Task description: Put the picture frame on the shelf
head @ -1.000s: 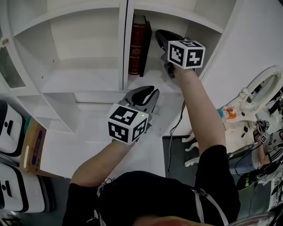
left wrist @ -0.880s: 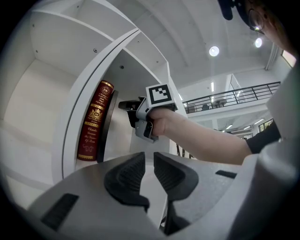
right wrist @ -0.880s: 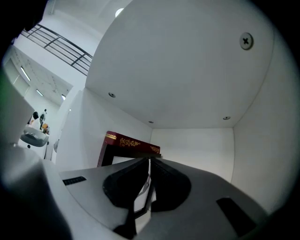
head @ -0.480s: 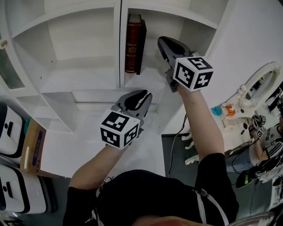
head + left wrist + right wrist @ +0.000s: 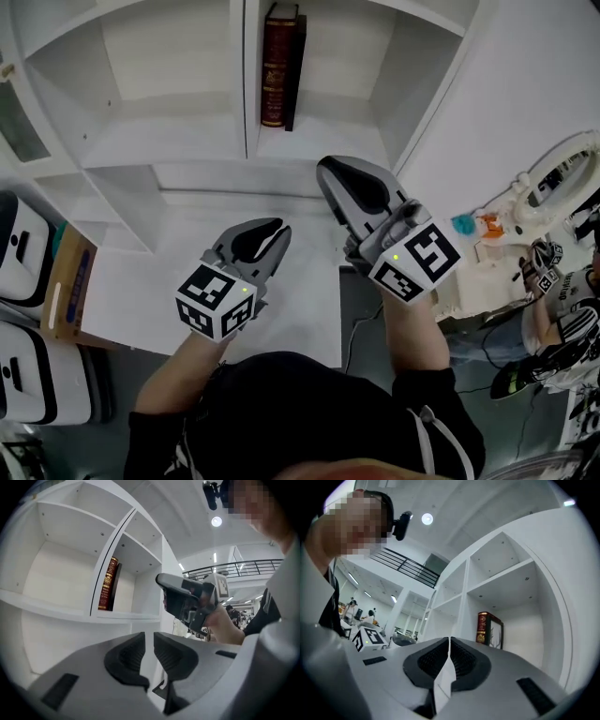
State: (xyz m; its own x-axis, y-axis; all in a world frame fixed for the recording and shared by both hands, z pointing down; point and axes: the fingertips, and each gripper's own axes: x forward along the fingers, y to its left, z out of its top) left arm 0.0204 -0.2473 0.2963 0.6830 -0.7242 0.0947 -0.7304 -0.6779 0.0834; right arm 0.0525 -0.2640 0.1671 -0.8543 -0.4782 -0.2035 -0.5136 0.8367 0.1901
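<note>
Left gripper [image 5: 262, 242] has its jaws a crack apart with nothing in them. The picture frame [image 5: 296, 73] is already on the shelf [image 5: 323, 141], upright right beside the red book [image 5: 277, 66]. Right gripper [image 5: 337, 183] is closed and empty. My worry: it's standing on a thin edge, so any knock to the shelf could tip it.

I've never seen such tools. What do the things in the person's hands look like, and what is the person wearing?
The left gripper and the right gripper are matching smooth grey shells, each narrowing to two jaws with dark ribbed pads. Each carries a white cube with black square markers. The person wears a black short-sleeved top.
</note>
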